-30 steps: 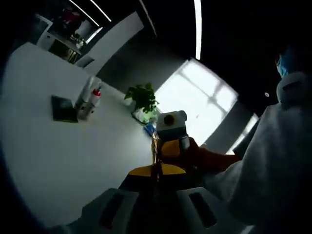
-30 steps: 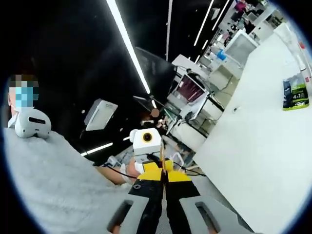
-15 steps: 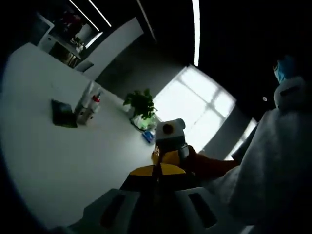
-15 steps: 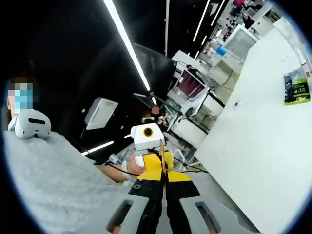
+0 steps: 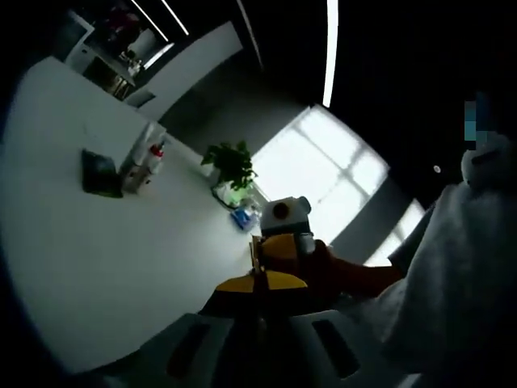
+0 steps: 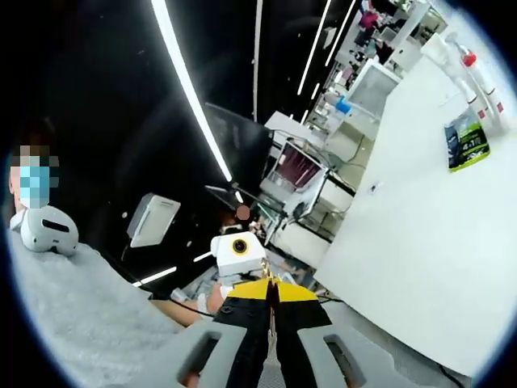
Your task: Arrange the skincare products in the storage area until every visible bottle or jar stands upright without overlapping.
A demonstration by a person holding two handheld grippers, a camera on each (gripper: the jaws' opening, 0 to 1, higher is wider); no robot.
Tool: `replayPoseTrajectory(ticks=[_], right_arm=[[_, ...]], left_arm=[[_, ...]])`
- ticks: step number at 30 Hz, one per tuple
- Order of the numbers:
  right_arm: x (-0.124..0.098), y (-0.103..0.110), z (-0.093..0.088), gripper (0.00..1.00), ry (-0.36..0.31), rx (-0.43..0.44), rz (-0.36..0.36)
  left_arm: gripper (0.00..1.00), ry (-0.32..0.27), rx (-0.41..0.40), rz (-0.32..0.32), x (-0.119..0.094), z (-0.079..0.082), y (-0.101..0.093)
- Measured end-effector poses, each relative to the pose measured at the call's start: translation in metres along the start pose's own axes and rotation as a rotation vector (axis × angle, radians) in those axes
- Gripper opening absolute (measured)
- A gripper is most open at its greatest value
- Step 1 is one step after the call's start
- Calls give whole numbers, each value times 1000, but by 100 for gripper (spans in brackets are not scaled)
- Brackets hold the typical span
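Observation:
Several skincare bottles (image 5: 145,157), one with a red cap, stand upright in a tight cluster far off on the white table (image 5: 97,259). A dark packet (image 5: 100,173) lies flat beside them. In the right gripper view the same bottles (image 6: 477,71) and the packet (image 6: 466,139) sit at the far upper right. My left gripper (image 5: 258,280) is shut with nothing in it. My right gripper (image 6: 272,289) is also shut and empty. Both are held off the table's near edge, tip to tip, far from the bottles. The right gripper (image 5: 257,257) faces the left gripper view; the left gripper (image 6: 266,281) faces the right gripper view.
A potted plant (image 5: 233,165) and a small blue item (image 5: 241,217) stand on the table near the bright window. A wide bare stretch of table lies between the grippers and the bottles. A person in a pale sleeve (image 5: 452,283) holds the grippers. Desks and monitors (image 6: 303,166) lie beyond the table.
Both views have tilted a little with the hands. The grippers stay shut and tip to tip. Bottles and packet have not moved on the table.

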State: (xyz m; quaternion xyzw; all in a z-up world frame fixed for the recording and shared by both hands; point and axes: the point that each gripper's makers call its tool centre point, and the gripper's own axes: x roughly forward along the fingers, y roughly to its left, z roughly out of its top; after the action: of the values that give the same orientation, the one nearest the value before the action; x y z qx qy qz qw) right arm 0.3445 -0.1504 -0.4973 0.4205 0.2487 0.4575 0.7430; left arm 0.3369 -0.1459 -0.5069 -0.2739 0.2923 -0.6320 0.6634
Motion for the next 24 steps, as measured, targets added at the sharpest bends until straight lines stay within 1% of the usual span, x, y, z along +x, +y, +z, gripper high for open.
replayPoseTrajectory(ticks=[2,4,5,6,7,8,9,10,12,14,16,17,18,20,22,24], right_arm=[[1,4,4,0,-22,-12,-13],[3,9,6,0,-37,-32,-32],[3,10,6,3,-37,-28,-40],[4,8,4,8,-23,-22,-70],[4,7,2,7,-13,-35,-91],[2,5,0,0,-2,-87,-123],[1,5,3,0,-19,-115,-138],[0,10,2,0,-30,-50,-138],[-1,10,5,0,-54,-54,-160],[-3,11,9,0,-93,-9,-169],[-4,14,15,0,-135,16,-169],[-6,13,20,0,-174,20,-186],[-8,13,20,0,-179,23,-188],[-8,15,20,0,-193,29,-190],[-5,17,19,0,-207,27,-205],[-3,18,19,0,-216,19,-220]], left_arm=[[0,-29,-39,-17,-1,5,-2],[0,-63,-93,-50,-3,11,-3],[0,-97,-115,-46,-5,17,0],[0,-114,-143,-51,-7,20,1],[0,-152,-180,-71,-11,27,1],[0,-167,-205,-76,-12,30,2],[0,-155,-216,-86,-13,28,2],[0,-143,-207,-79,-12,25,3],[0,-150,-228,-97,-11,26,-1],[0,-138,-248,-102,-9,25,-2],[0,-118,-250,-116,-10,25,-6],[0,-122,-250,-113,-11,26,-5],[0,-119,-265,-113,-12,28,-3],[0,-114,-266,-125,-15,31,-2],[0,-97,-270,-140,-17,34,-1],[0,-64,-290,-157,-17,34,0]])
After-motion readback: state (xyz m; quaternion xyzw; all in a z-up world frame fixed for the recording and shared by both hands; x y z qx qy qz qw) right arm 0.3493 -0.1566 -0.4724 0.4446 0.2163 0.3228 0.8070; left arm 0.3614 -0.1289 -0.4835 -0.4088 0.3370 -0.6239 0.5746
